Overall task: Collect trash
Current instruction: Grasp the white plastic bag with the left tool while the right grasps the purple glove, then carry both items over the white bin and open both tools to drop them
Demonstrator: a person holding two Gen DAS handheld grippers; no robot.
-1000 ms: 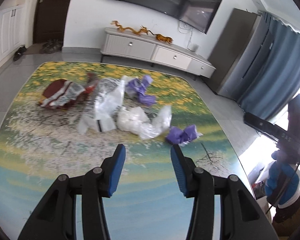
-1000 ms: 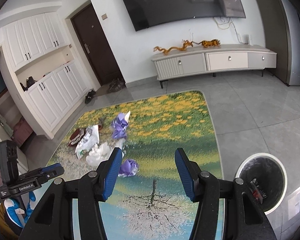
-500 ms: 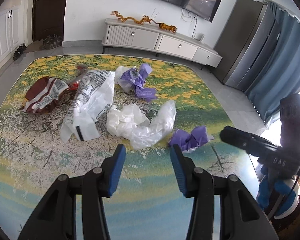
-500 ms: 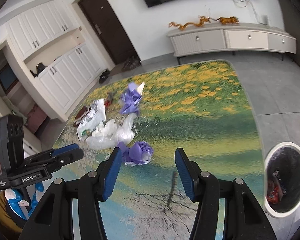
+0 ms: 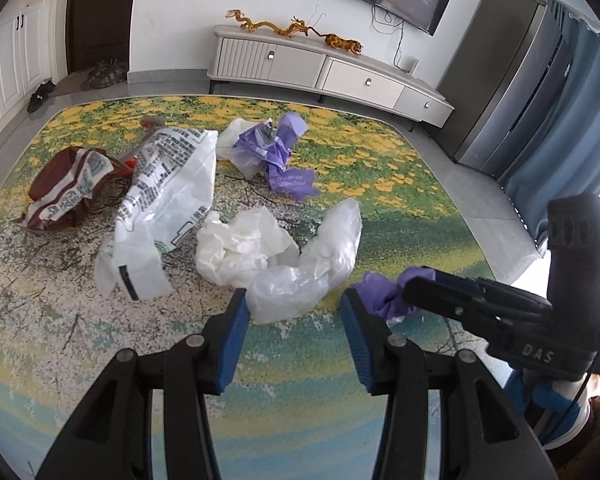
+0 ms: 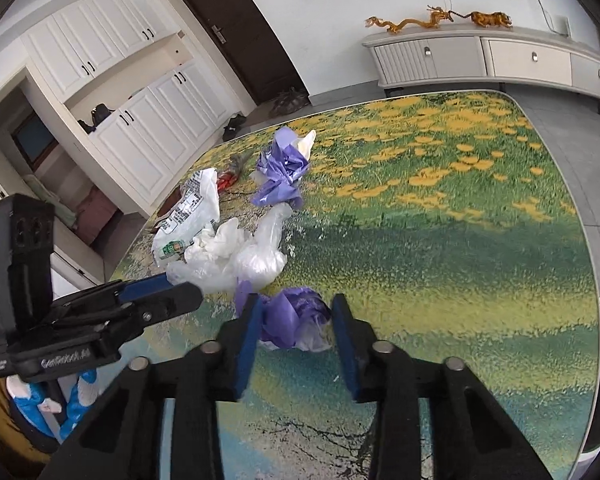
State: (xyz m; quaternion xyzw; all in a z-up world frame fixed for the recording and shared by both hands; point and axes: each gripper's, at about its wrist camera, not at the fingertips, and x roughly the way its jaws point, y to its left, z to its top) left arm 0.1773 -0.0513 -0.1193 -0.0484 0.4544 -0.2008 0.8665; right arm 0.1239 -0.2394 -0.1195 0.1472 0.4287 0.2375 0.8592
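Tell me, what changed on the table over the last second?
The right gripper came down around the crumpled purple plastic wad, and its jaws have just been closing on it. The left gripper neared the clear plastic bag, jaws open. The litter stayed put.

bare table (image 6: 440, 240) right of trash pile (image 6: 228, 256), left tool (image 6: 156, 300) alongside
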